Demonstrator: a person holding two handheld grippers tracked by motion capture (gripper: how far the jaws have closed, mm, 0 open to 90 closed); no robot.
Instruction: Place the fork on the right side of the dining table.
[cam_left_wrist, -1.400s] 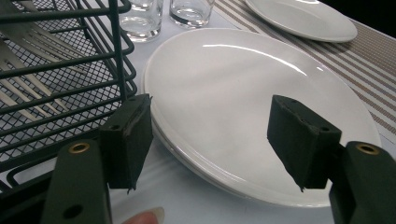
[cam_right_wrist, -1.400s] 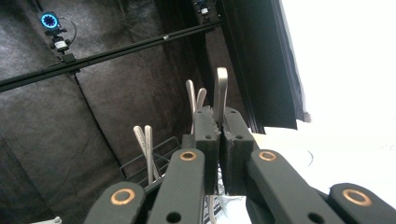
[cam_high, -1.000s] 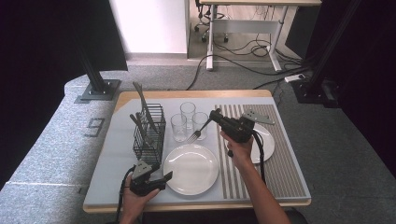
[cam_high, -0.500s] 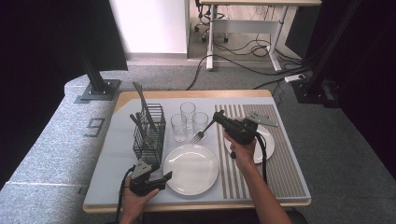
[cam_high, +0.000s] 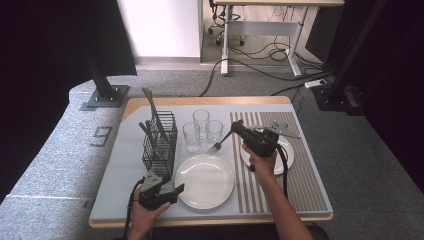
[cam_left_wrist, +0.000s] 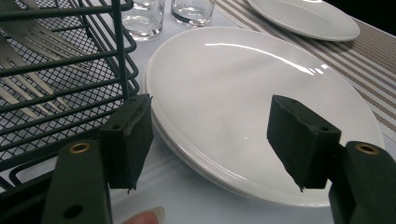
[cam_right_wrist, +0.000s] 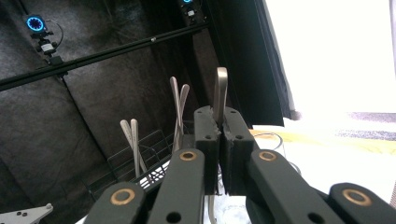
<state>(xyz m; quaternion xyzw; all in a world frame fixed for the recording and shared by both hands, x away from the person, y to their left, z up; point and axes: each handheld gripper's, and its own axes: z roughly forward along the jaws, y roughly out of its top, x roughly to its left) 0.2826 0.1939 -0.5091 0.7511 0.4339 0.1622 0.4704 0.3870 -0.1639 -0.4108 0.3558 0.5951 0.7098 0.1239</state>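
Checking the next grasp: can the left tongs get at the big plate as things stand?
Probably yes. The left tongs are open, right at the near rim of the big plate, with nothing between. The rack sits close on one side, apart from the plate, so it should not block.

Lab studio: black curtains (cam_high: 45, 45), camera rig (blue-lit) (cam_right_wrist: 35, 23)
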